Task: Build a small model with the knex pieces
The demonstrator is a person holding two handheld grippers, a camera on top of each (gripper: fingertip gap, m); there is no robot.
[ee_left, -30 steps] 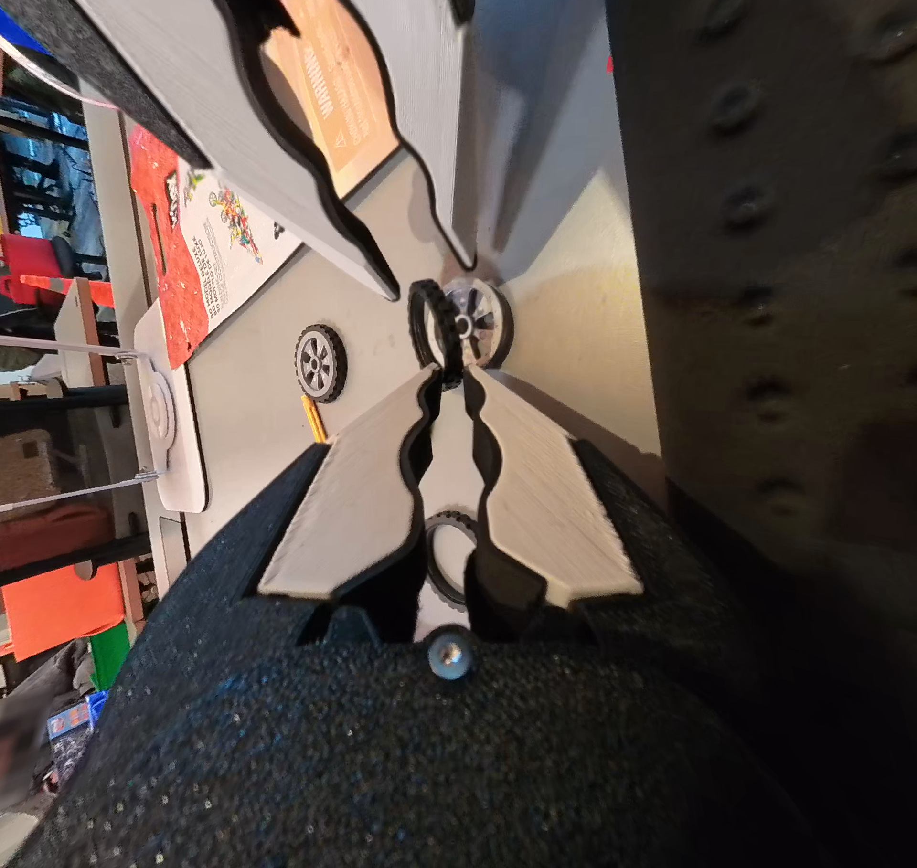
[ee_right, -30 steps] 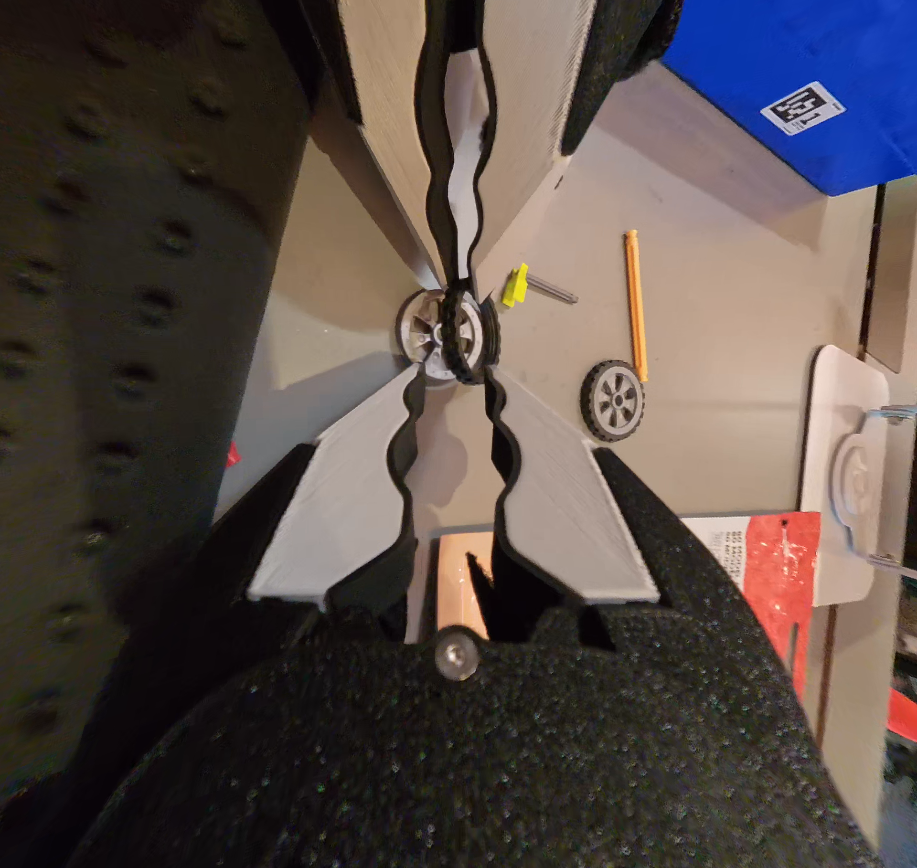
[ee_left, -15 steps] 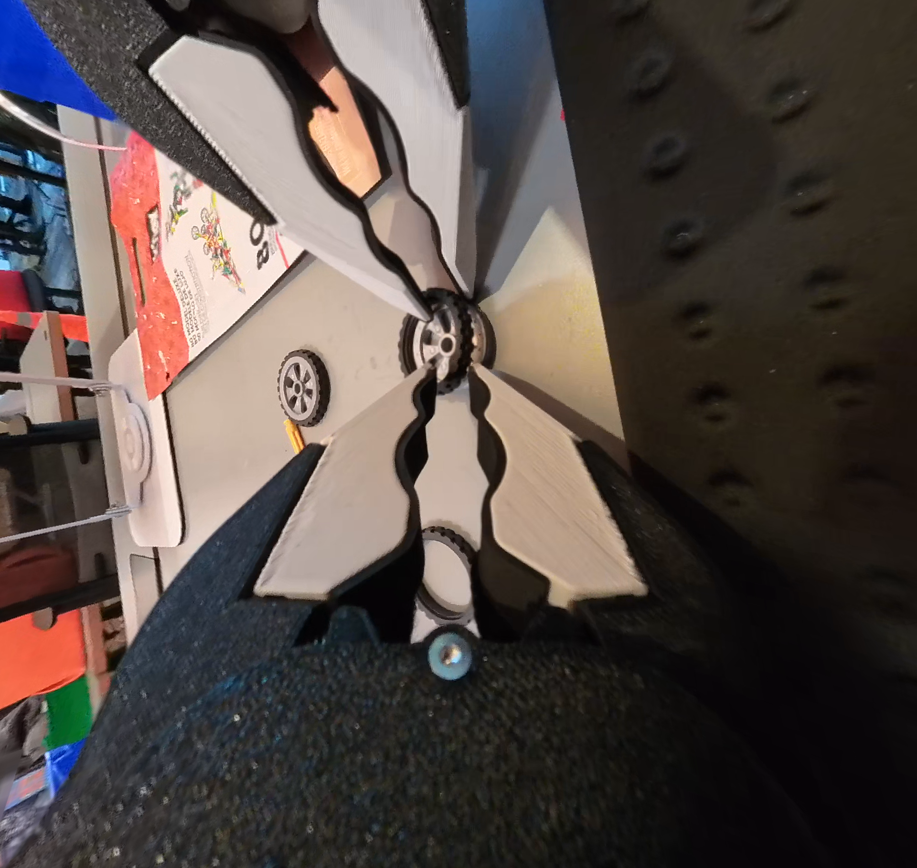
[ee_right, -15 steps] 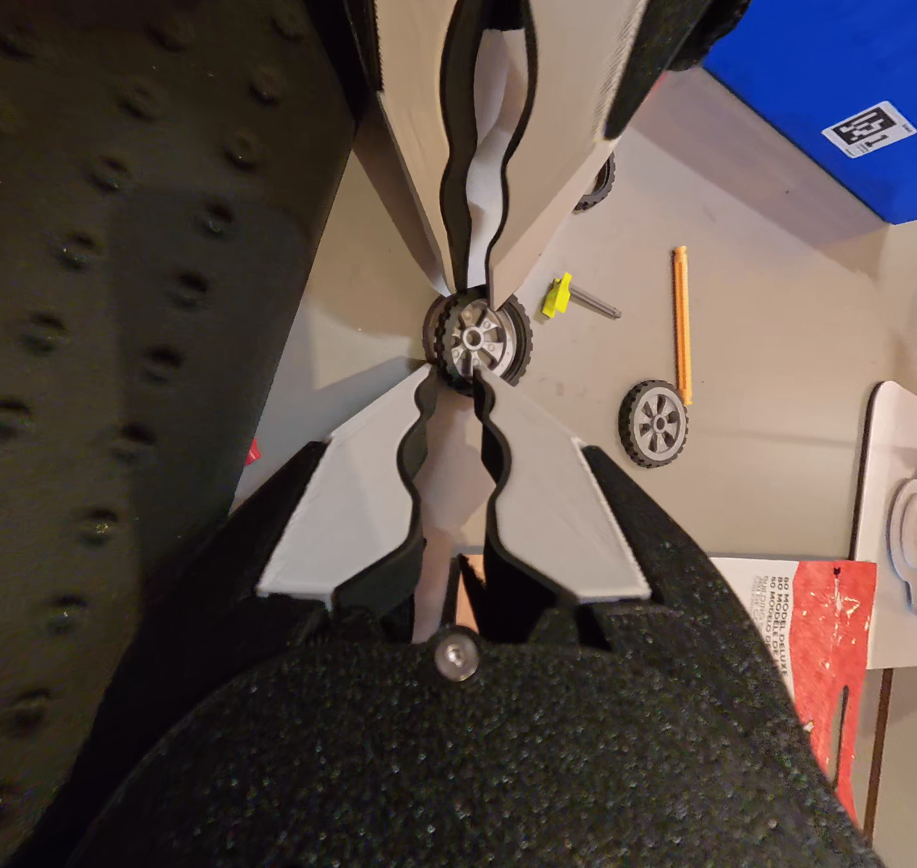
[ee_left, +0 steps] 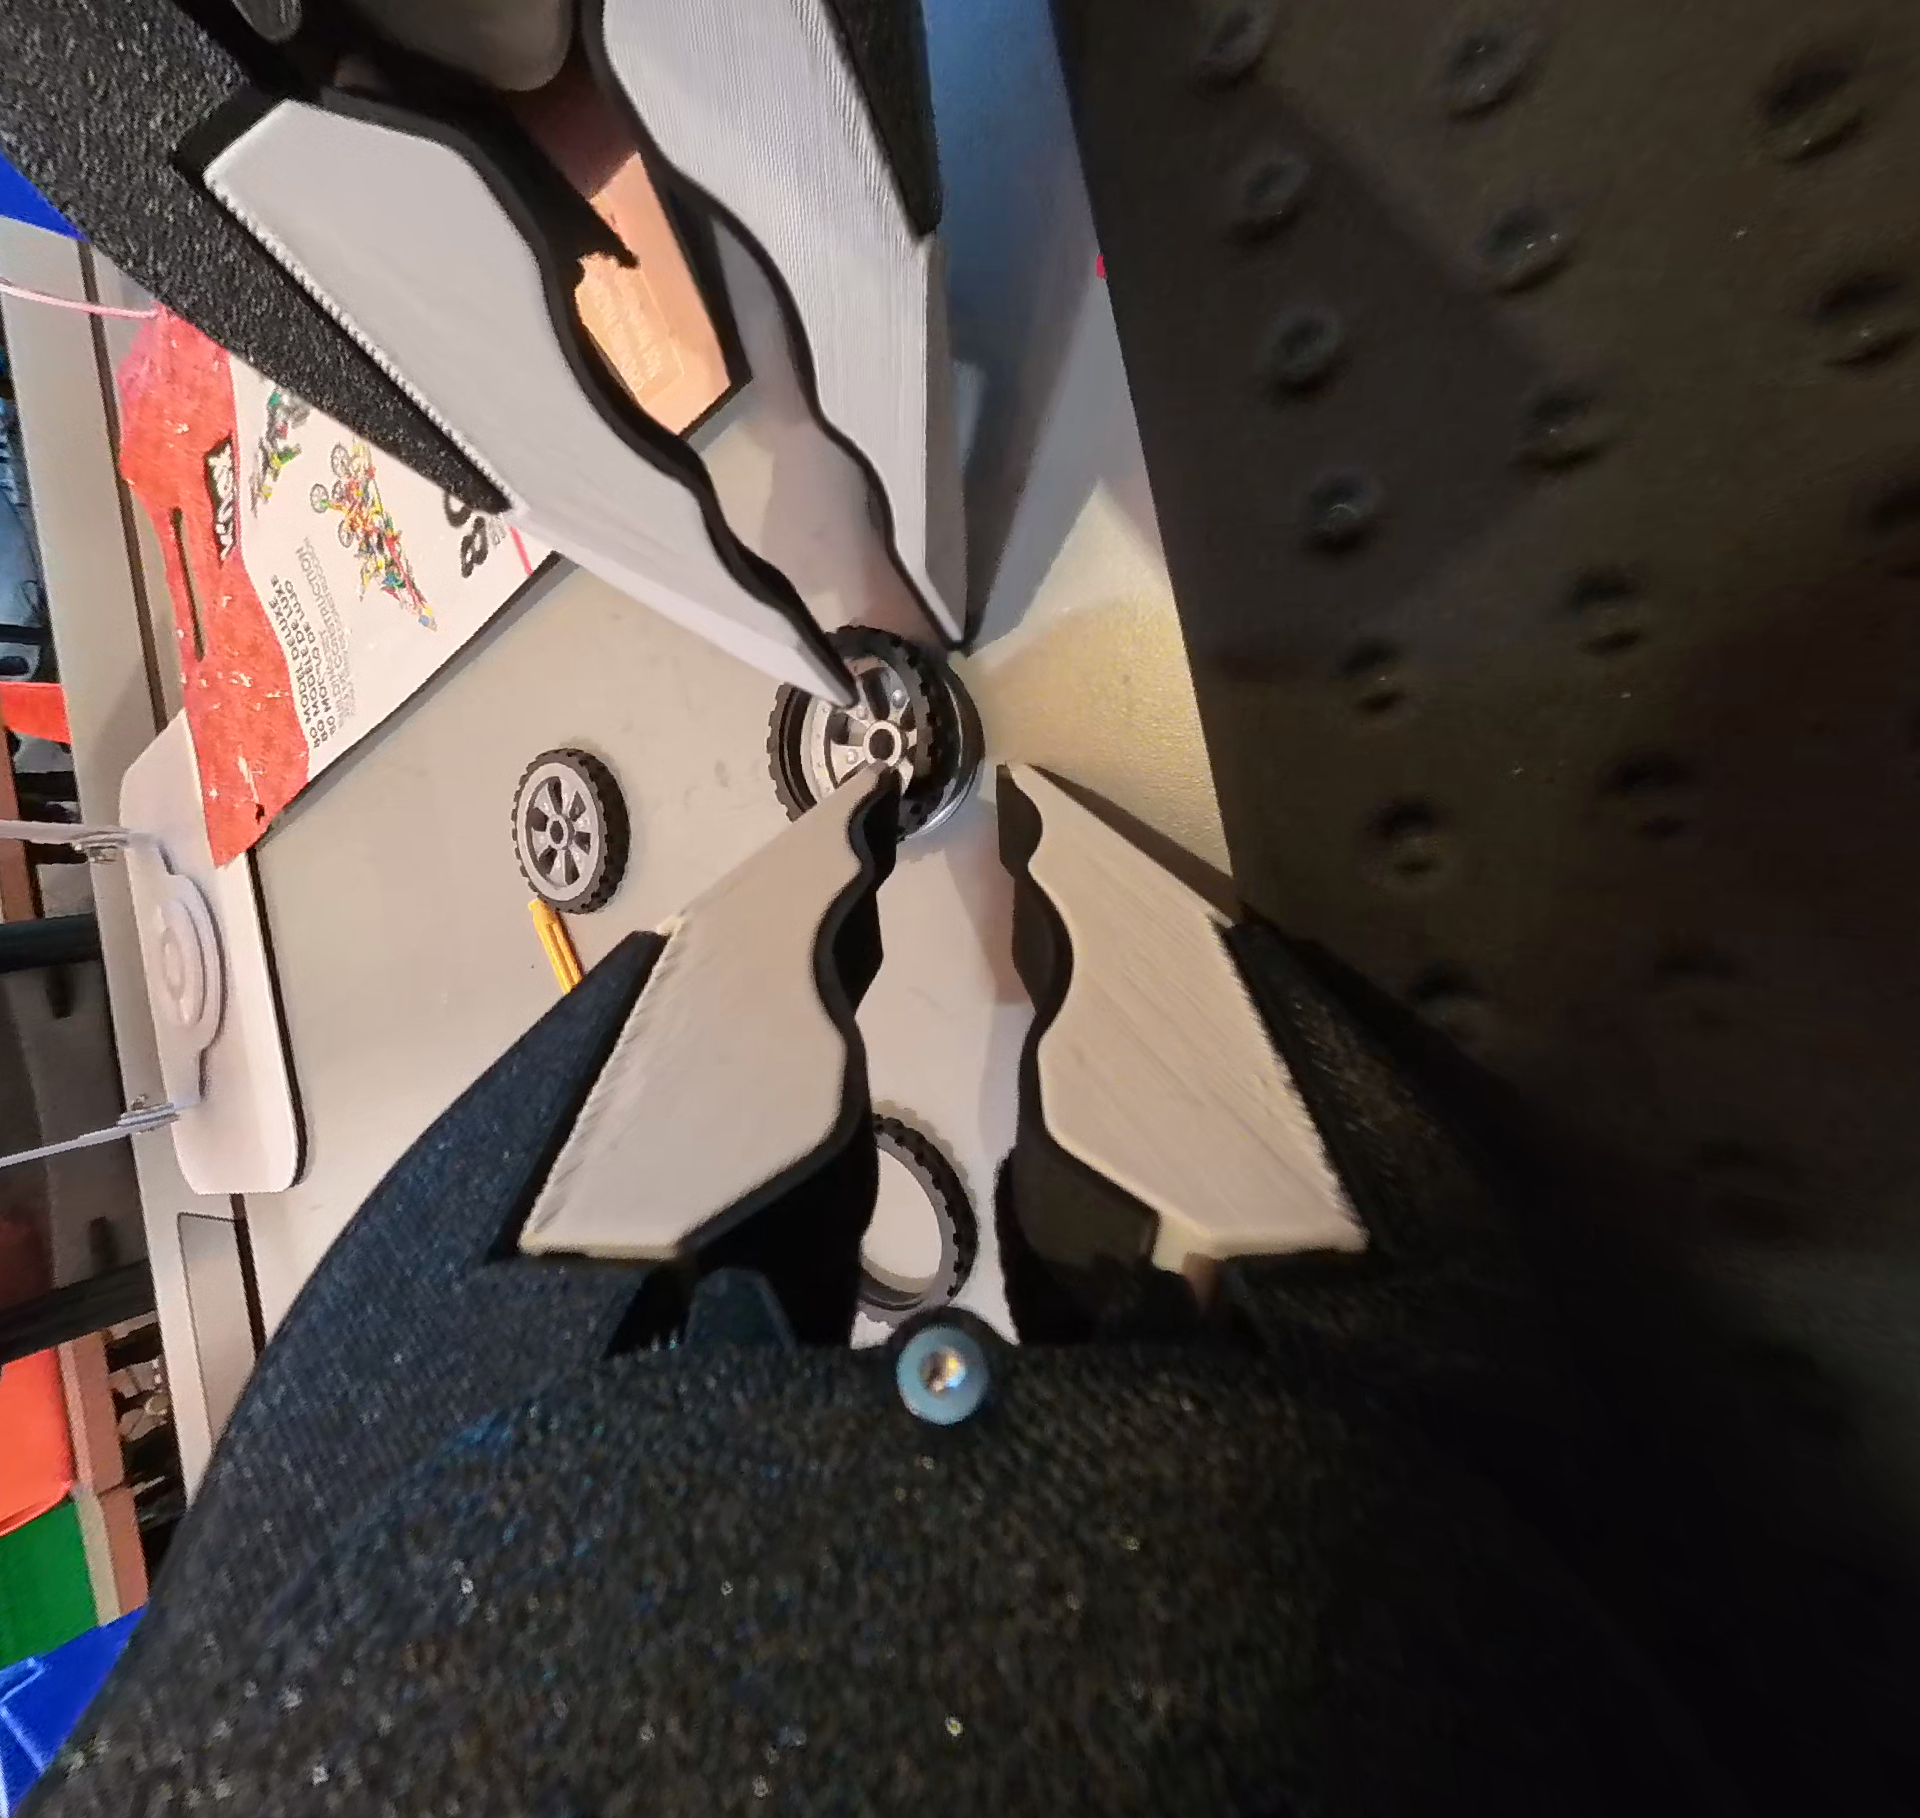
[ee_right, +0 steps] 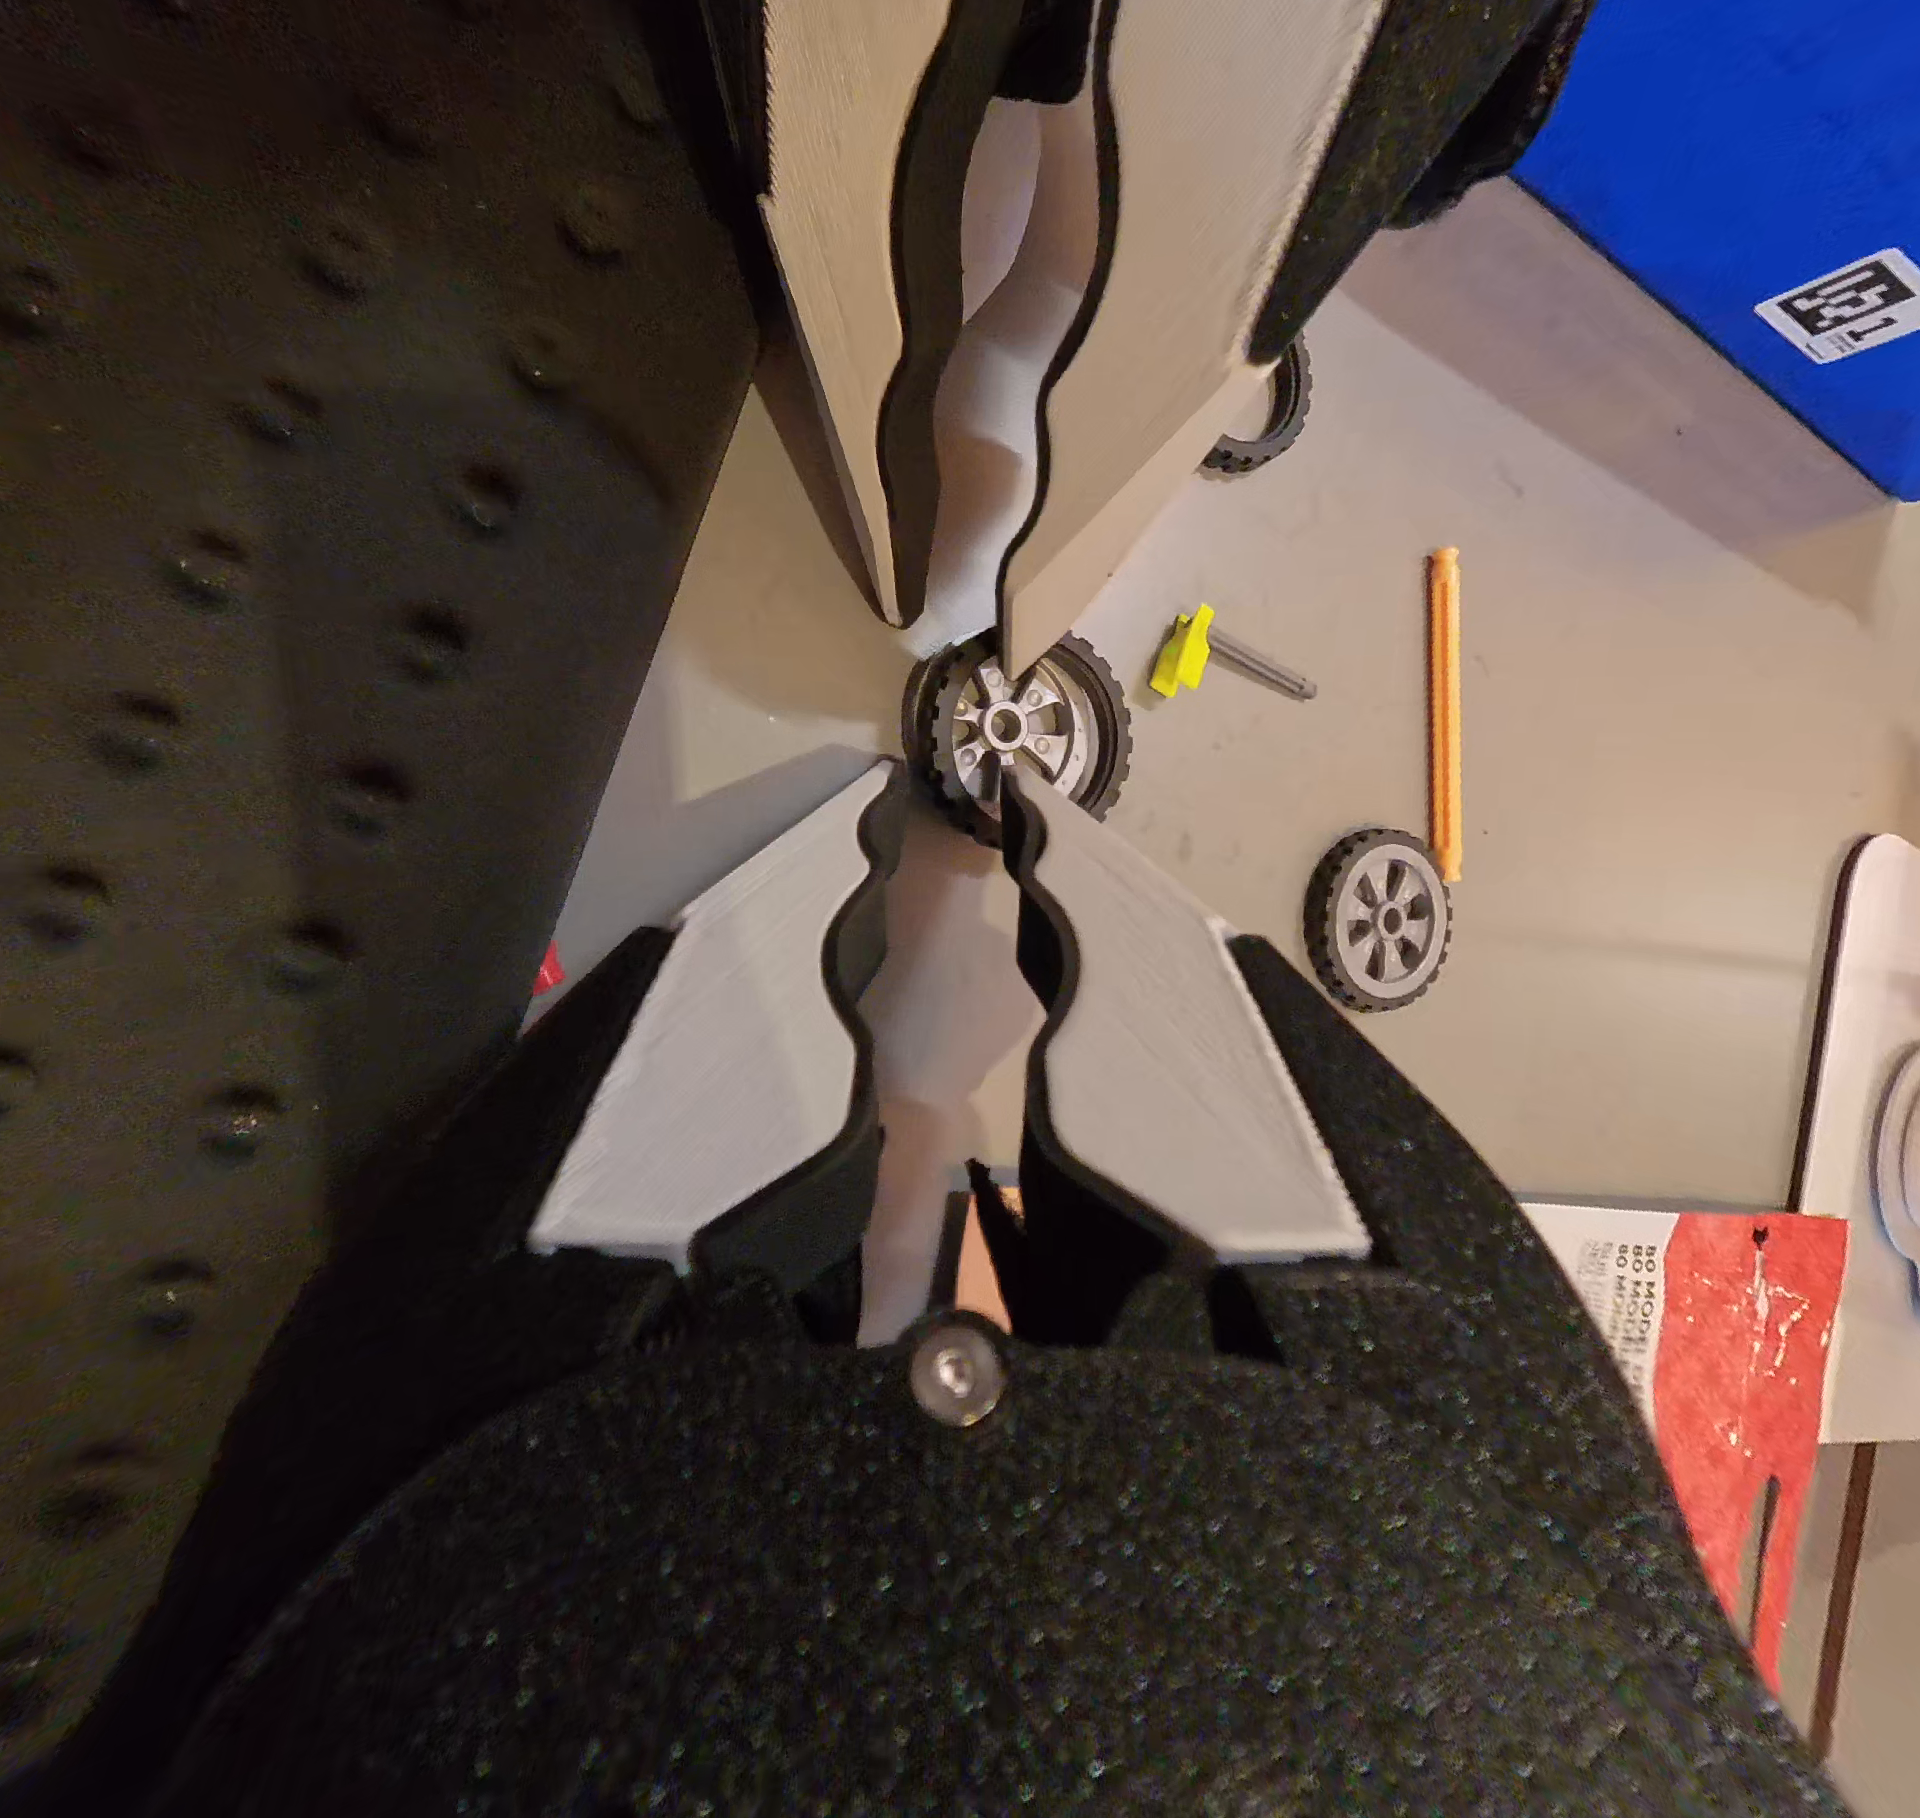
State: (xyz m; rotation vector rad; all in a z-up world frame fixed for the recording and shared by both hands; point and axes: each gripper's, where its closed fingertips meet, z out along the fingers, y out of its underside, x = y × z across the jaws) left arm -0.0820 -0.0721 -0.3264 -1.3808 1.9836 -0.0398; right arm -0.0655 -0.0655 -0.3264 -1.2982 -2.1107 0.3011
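Note:
A small grey wheel with a black tyre on it [ee_left: 883, 740] hangs above the grey table, between the two grippers, which meet tip to tip. My right gripper [ee_right: 948, 786] is shut across the thickness of the wheel [ee_right: 1006, 726], one finger on its spoked face. It comes in from the top in the left wrist view [ee_left: 899, 669]. My left gripper [ee_left: 943, 776] has its jaws parted. Its left finger touches the wheel's face, and its right finger stands a little off the rim. It comes in from the top in the right wrist view [ee_right: 951, 638].
On the grey table [ee_right: 1558, 1041] lie a second tyred wheel [ee_right: 1377, 921], an orange rod [ee_right: 1444, 714], a yellow connector on a grey pin [ee_right: 1184, 651] and a loose black tyre [ee_left: 925, 1218]. A red-and-white card [ee_left: 270, 563] and a blue box [ee_right: 1766, 158] lie farther off. A black dimpled wall [ee_left: 1558, 521] is close alongside. The grippers are tip to tip, or close to it. The orange rod [ee_right: 1444, 714] is about equally far from each gripper, around 12 cm.
The black tyre in my left gripper has been pushed onto the grey hub in my right gripper. My left jaws have since widened, and the wheel's face has turned more into view.

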